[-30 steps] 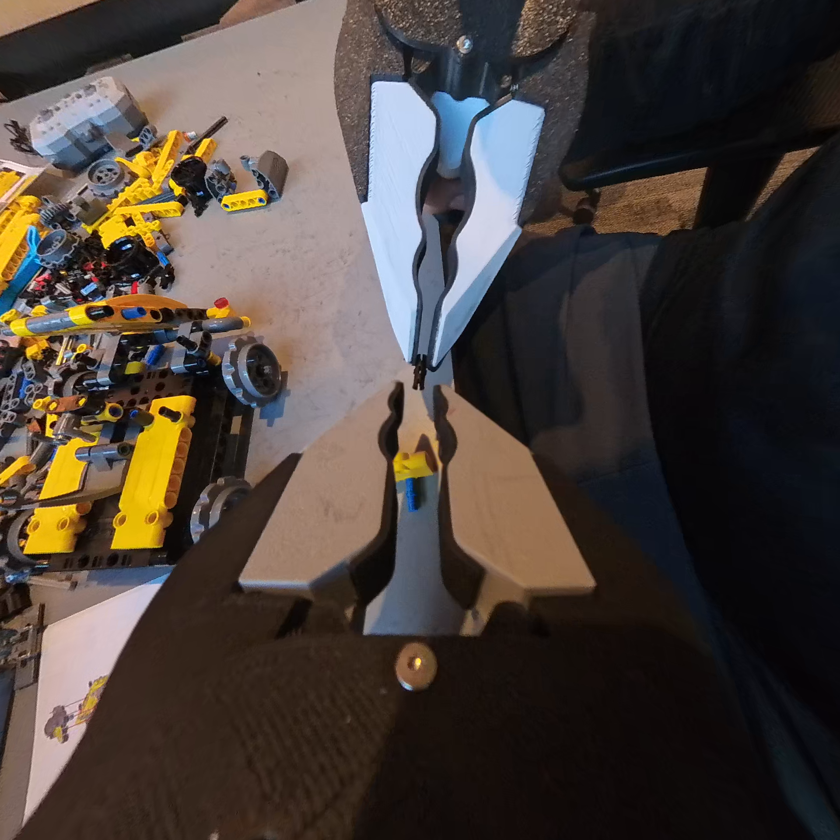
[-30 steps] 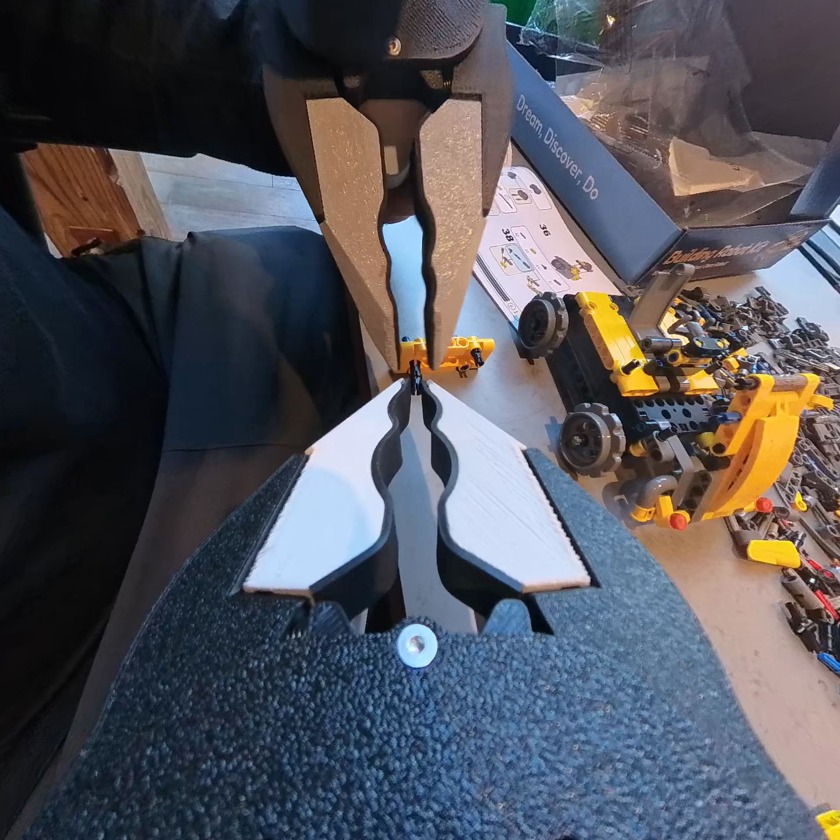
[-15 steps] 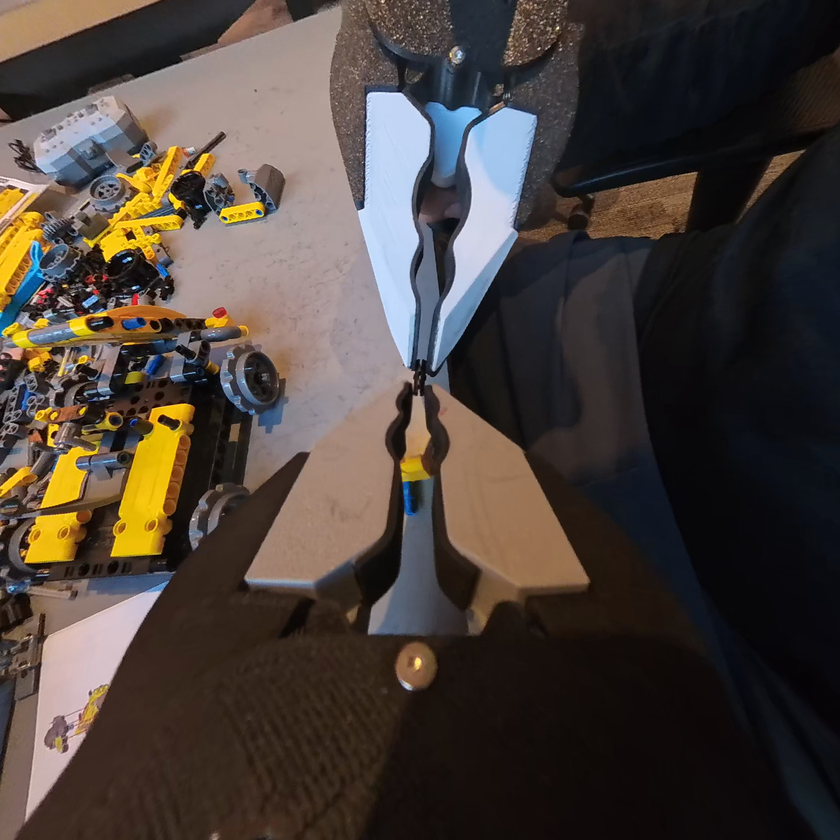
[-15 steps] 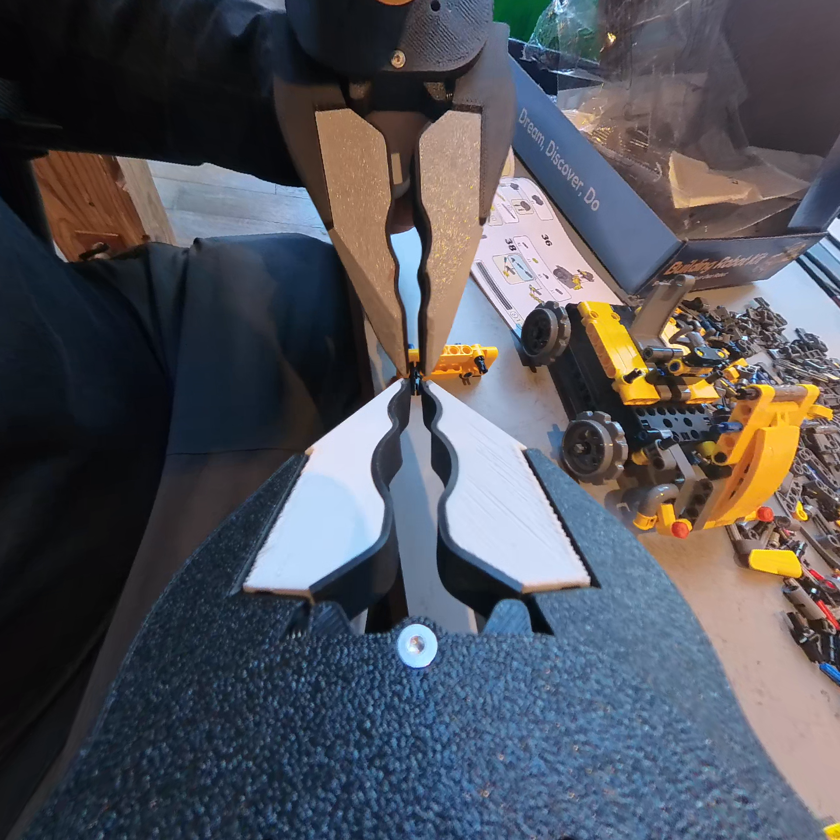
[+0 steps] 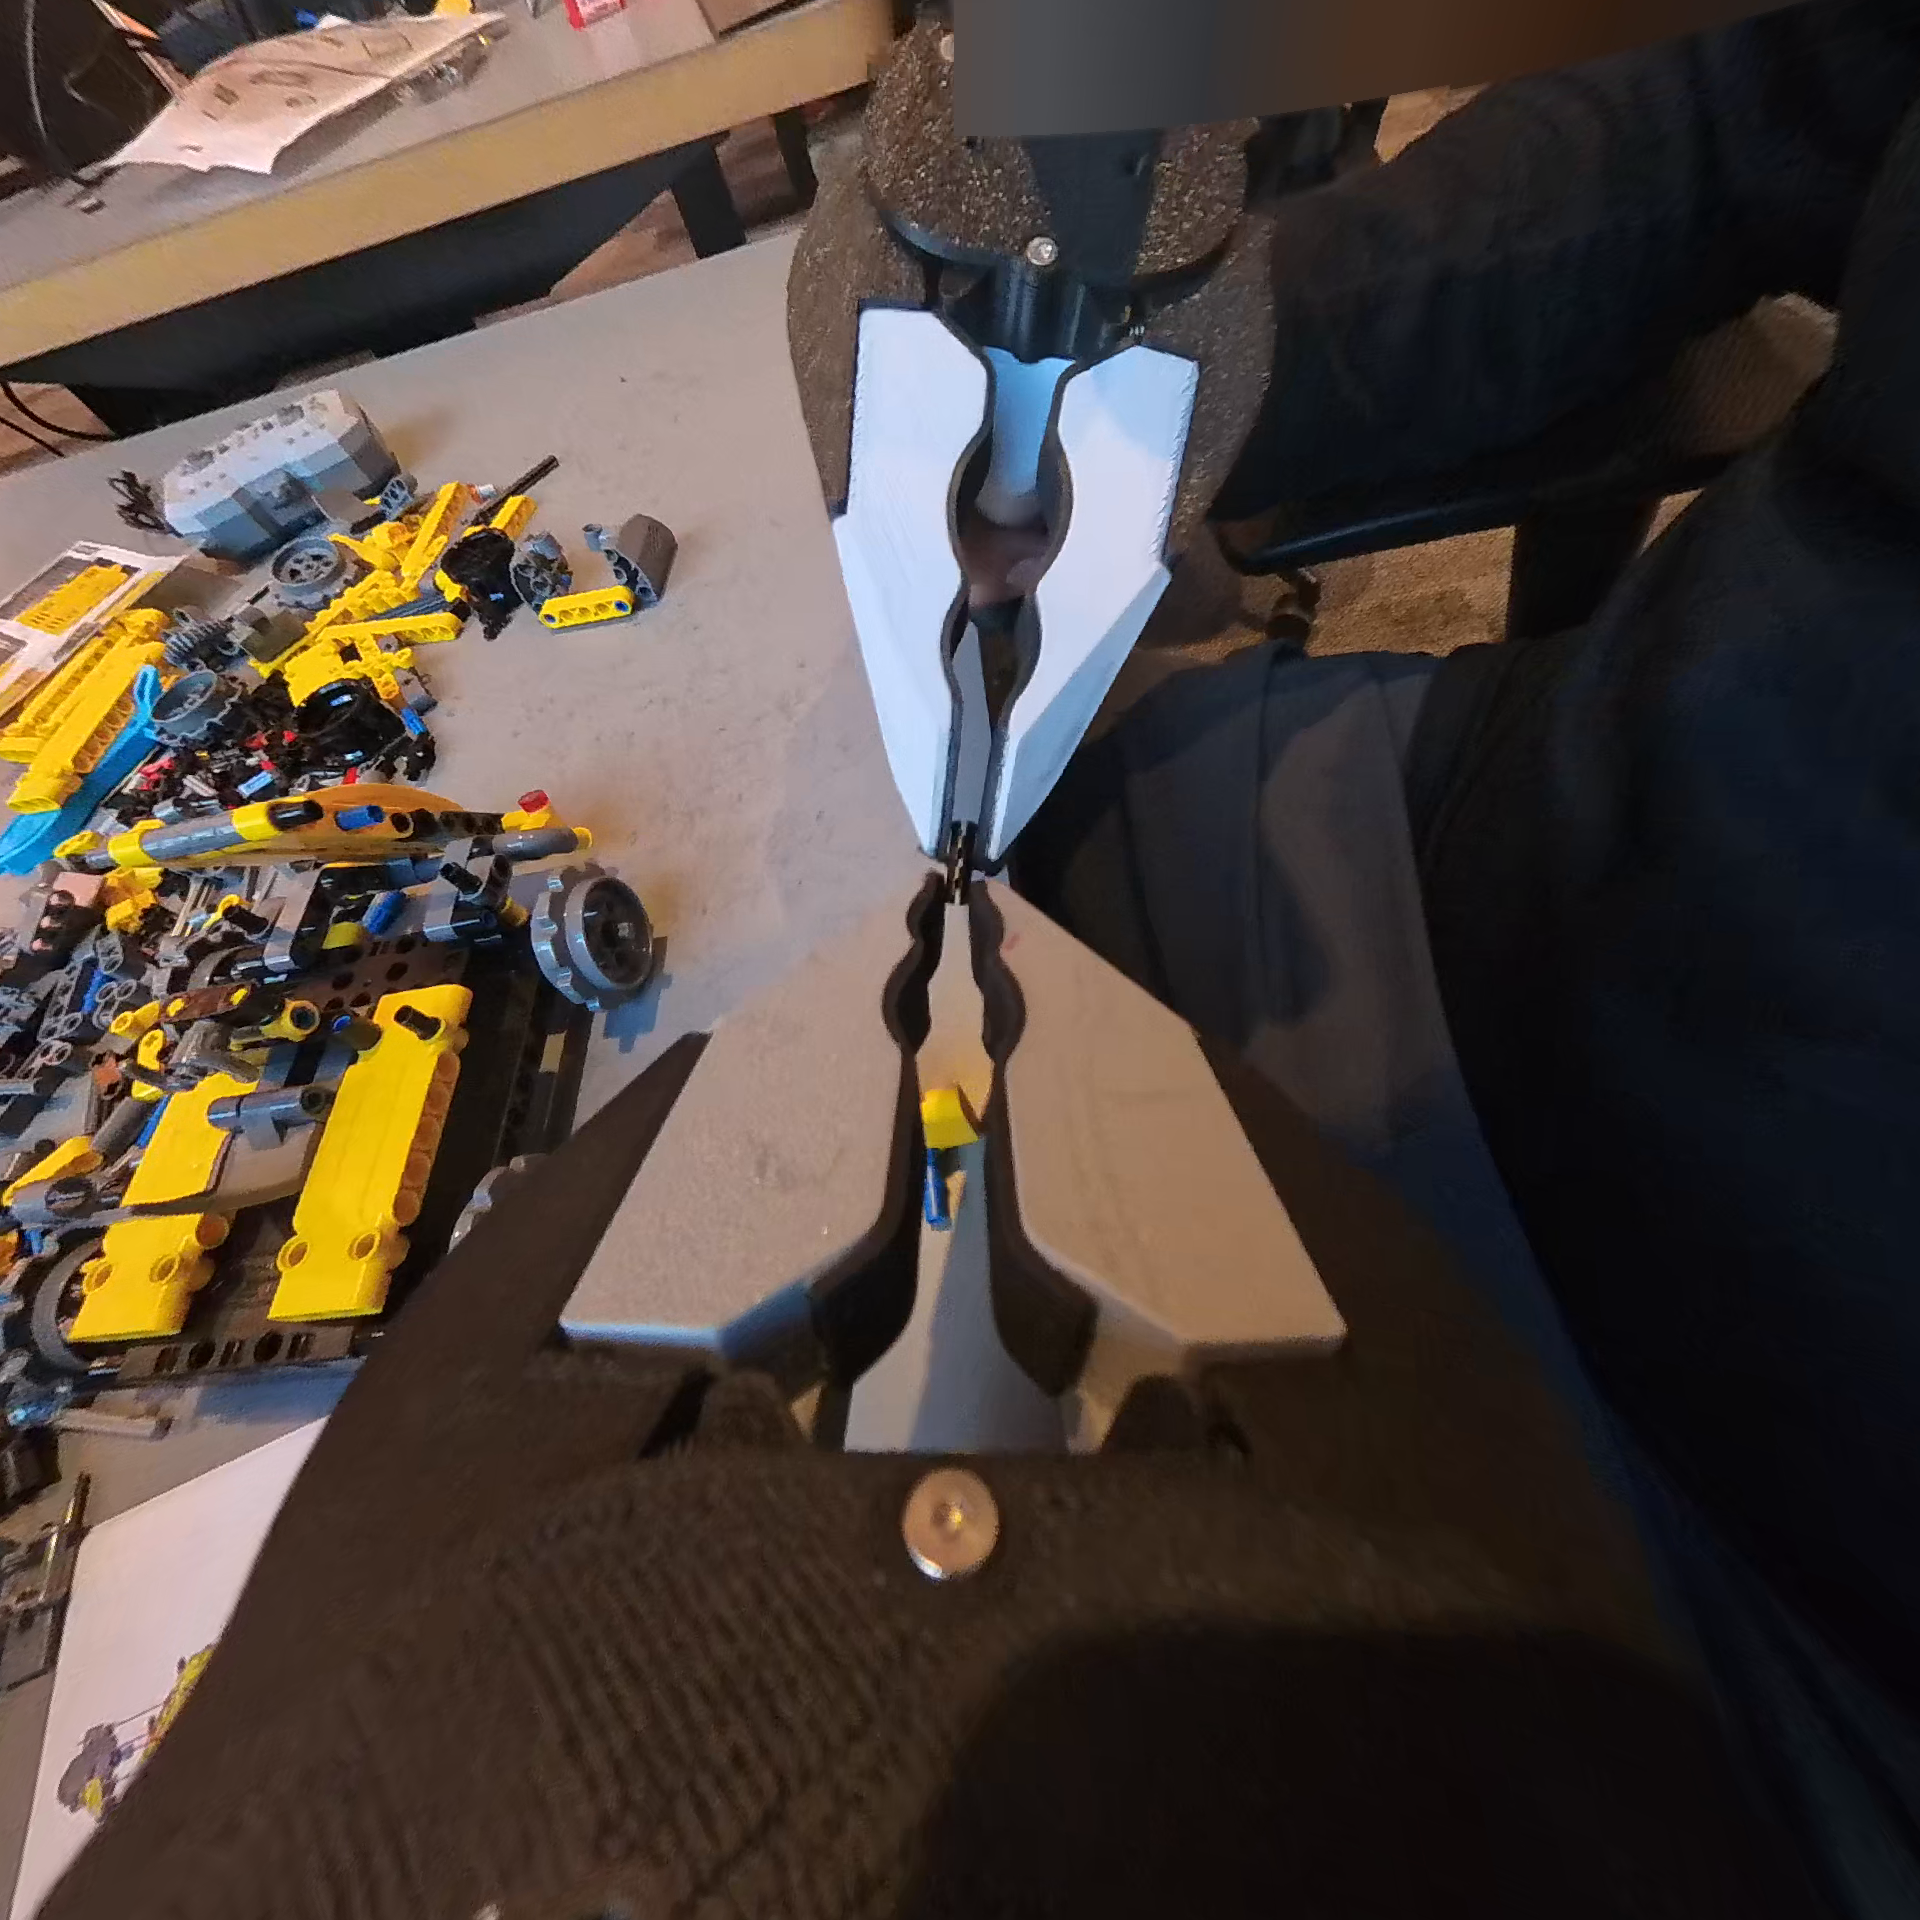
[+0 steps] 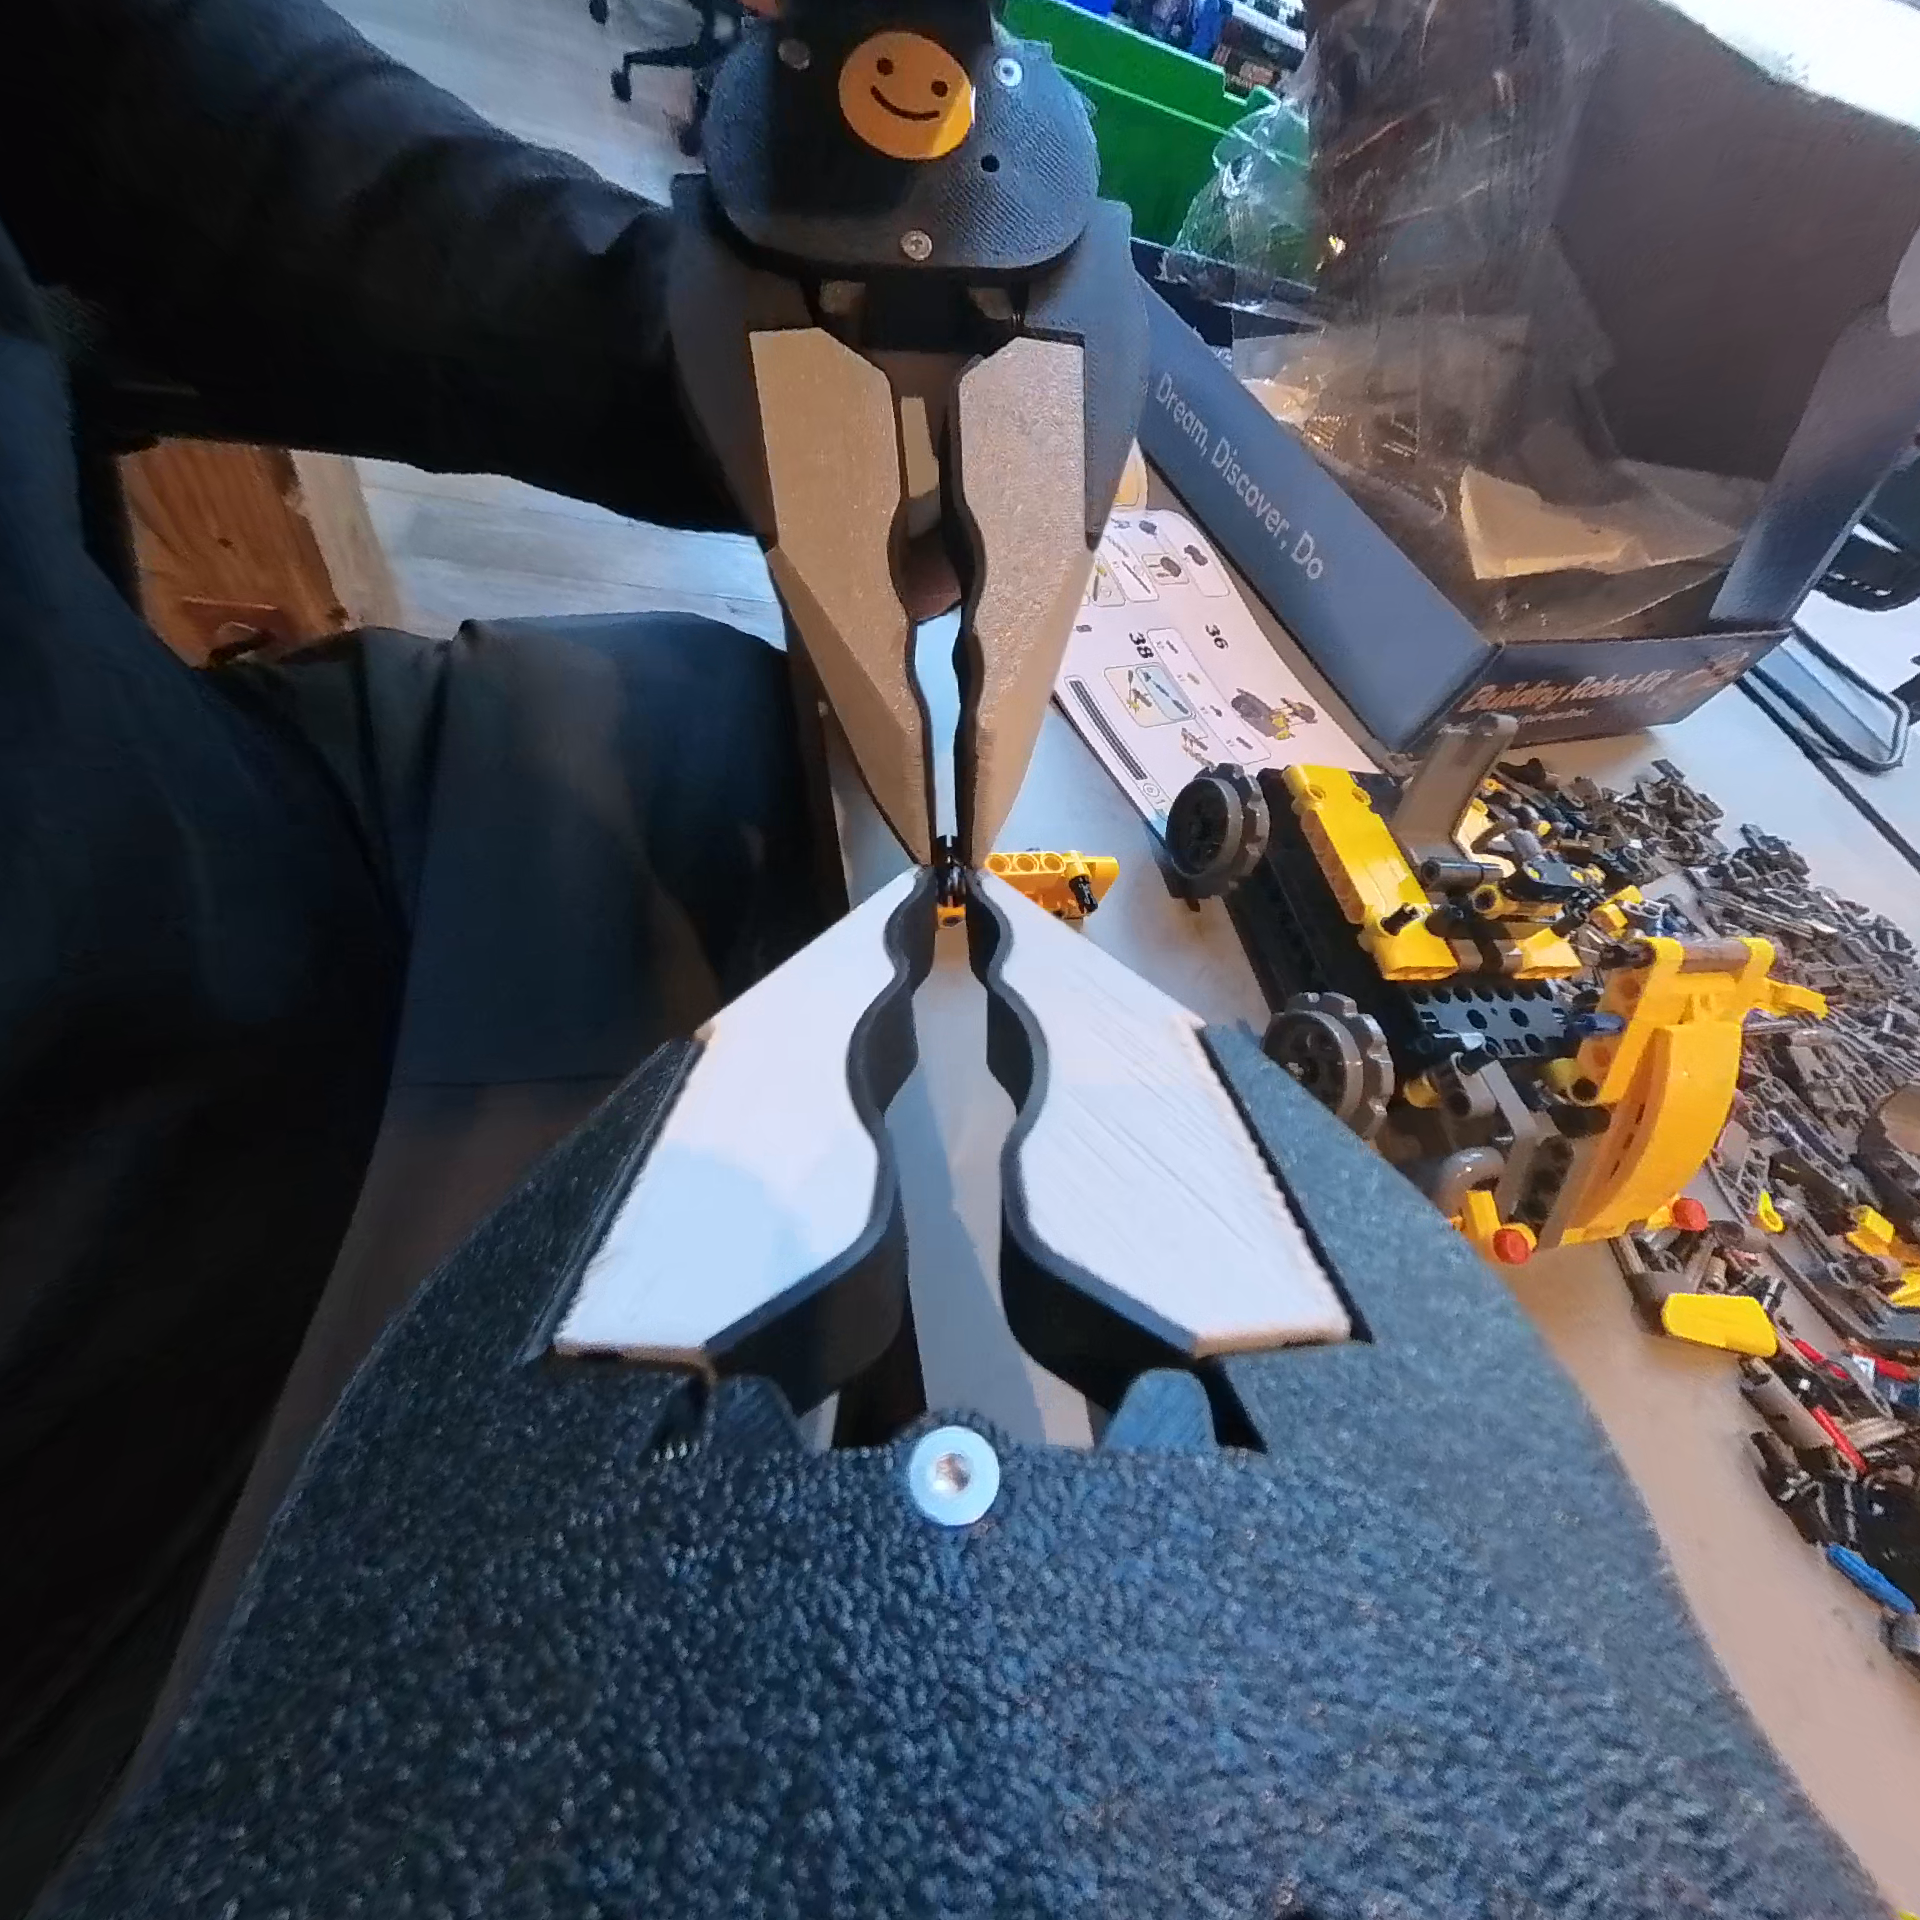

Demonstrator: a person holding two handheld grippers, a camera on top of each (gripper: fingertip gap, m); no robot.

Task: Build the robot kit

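A small black pin (image 5: 961, 864) is pinched between the tips of both grippers, which meet nose to nose above the table edge. My left gripper (image 5: 956, 896), with grey fingers, is shut on its near end. My right gripper (image 5: 962, 844), with white fingers, is shut on the other end. In the right wrist view the pin (image 6: 945, 869) sits between the right gripper (image 6: 945, 889) and the left gripper (image 6: 945, 837). A short yellow beam (image 6: 1049, 871) with a blue pin lies on the table below; it also shows through the left gripper's fingers (image 5: 945, 1114).
A part-built yellow and black wheeled vehicle (image 5: 312, 1143) (image 6: 1455, 935) stands on the grey table (image 5: 675, 675). Loose parts lie in a pile (image 5: 260, 644) (image 6: 1818, 1039). An instruction sheet (image 6: 1174, 665) and an open dark box (image 6: 1455, 582) lie beyond. A person's dark clothing (image 5: 1558, 935) borders the table edge. The tips of both grippers are at nearly the same place.
My left gripper's fingers have closed from slightly apart onto the black pin held by the right gripper. Both views have tilted up a little. The yellow beam stays on the table.
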